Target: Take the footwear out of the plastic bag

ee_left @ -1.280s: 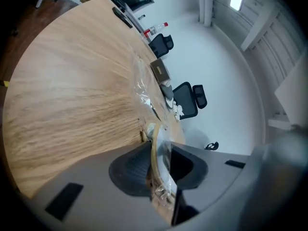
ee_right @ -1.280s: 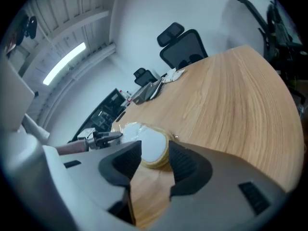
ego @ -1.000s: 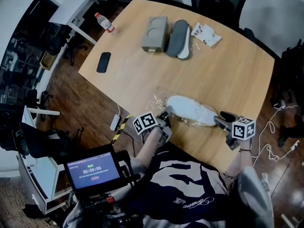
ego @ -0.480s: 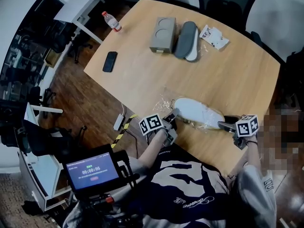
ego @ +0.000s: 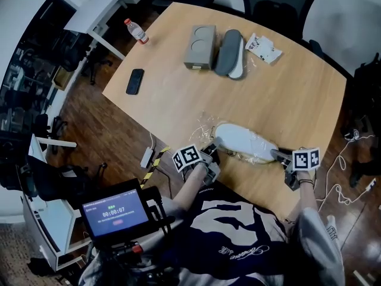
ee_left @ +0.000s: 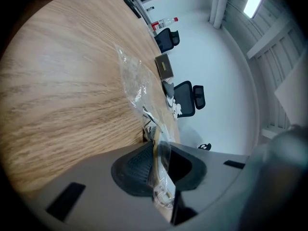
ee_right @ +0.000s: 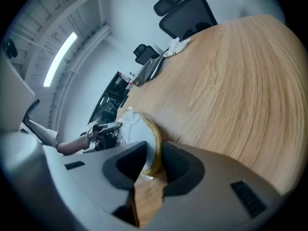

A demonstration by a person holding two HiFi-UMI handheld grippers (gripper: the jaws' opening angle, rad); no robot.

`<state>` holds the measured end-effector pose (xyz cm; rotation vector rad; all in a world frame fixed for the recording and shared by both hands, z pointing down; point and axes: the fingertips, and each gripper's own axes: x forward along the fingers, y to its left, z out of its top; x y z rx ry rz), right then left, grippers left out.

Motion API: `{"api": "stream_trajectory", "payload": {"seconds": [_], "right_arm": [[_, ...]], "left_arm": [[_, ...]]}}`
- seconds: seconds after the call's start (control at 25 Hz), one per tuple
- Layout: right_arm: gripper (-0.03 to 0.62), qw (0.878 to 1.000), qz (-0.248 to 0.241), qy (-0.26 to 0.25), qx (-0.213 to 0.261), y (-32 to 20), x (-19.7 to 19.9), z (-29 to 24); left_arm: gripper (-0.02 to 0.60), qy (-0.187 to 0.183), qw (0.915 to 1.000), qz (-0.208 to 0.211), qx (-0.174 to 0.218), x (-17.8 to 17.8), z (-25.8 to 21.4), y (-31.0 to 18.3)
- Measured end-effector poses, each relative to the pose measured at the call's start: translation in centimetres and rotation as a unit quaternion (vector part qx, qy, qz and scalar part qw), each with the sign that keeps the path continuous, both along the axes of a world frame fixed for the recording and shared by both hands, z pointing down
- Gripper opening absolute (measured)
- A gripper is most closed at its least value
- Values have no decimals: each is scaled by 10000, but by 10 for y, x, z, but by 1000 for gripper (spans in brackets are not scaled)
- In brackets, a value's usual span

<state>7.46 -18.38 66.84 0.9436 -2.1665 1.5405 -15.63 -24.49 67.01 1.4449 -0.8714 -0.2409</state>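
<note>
White shoe (ego: pixel 244 139) in its plastic bag (ego: pixel 201 126) at the near edge of the desk (ego: pixel 178 103), a gripper at each end
Shoe lies on its side along the near edge, toe toward the left gripper (ego: pixel 213 149), heel toward the right gripper (ego: pixel 278 155); left gripper's jaws are pressed together on a crinkled fold of the plastic bag at the toe end; right gripper's jaws have just been closing and now pinch the yellowish sole rim at the heel, which sits between them; toward the far edge lie a second shoe (ego: pixel 230 52) sole-up just beside a grey box (ego: pixel 199 45), with a crumpled packet (ego: pixel 263 46) near them; a phone (ego: pixel 135 81) and a bottle (ego: pixel 136 30) lie by the left edge
</note>
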Motion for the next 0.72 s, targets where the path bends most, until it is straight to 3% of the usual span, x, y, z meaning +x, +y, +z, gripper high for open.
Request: {"api": "stream_trajectory", "payload": {"seconds": [0.28,0.6,0.72], "right_arm": [[63,9927,760,-872,333,21,-1,-28],[57,9941,910,-462,354,36,20,-17],[55,9931,975,-488,439,38,25,-26]], "left_arm": [[54,-465,9977,88,476,-8,-8,-7],[53,-707,9955,-22,629,-17,-14,-14],[22,-872,9934,-211,719,-30,-19,-21]]}}
